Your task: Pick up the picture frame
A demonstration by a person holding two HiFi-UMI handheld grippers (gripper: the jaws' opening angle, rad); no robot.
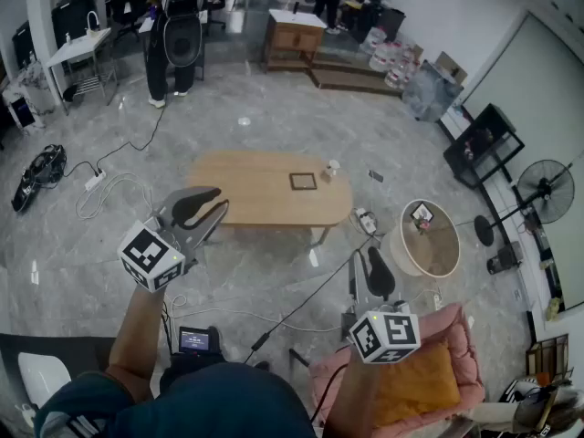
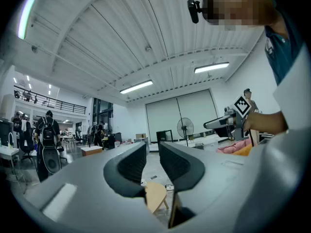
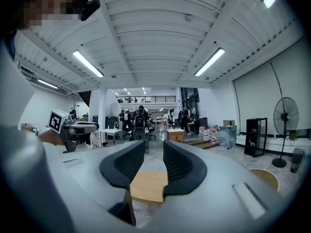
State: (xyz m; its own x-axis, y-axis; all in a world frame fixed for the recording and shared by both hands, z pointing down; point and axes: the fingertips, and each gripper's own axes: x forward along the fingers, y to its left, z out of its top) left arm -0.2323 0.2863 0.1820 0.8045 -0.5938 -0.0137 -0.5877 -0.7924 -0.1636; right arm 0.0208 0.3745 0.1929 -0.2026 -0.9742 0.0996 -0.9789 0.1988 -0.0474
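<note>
My left tongs and right tongs gaped empty, dark square picture frame flat on oval wooden table mid-frame, marbled grey floor

No lettering, brand or number can be read anywhere (the small screen shows only blur).

Oval wooden table, round side table, standing fan, pink armchair
</note>
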